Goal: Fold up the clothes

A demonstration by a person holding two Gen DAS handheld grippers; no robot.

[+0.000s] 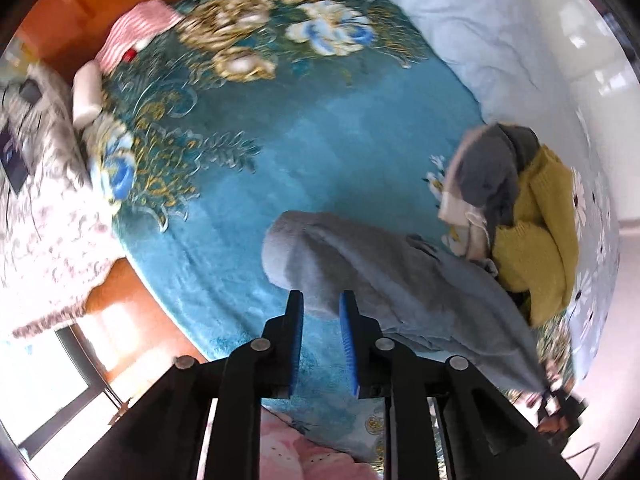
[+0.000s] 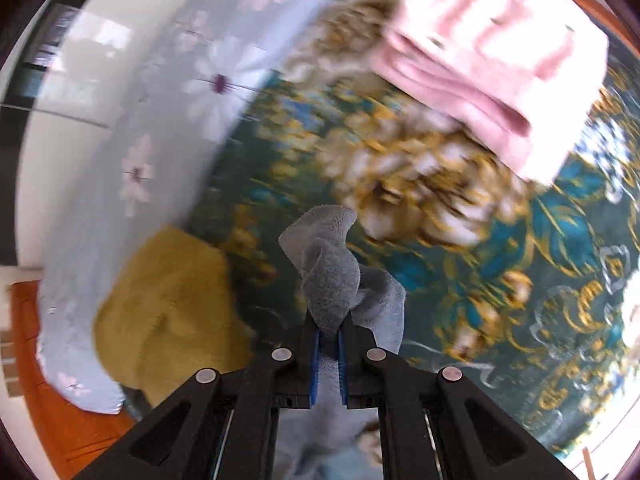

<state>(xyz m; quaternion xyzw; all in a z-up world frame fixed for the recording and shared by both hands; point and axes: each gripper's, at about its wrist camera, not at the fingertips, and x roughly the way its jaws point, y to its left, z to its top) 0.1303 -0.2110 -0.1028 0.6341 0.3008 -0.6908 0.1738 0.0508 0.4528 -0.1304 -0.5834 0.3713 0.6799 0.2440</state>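
Bed (image 1: 248, 208) under a teal floral blanket carries everything. Grey-blue fleece garment (image 1: 384, 276) sprawls mid-blanket, beside the unfolded pile with the mustard sweater (image 1: 536, 232), one end drawn off taut toward the lower edge. Pink folded stack (image 2: 492, 56) sits well apart from the garment, probably done already. Right gripper (image 2: 329, 336) clamped tight on a fleece corner, likely lifting it to spread. Left gripper (image 1: 321, 304) narrowly parted above the garment, nothing pinched
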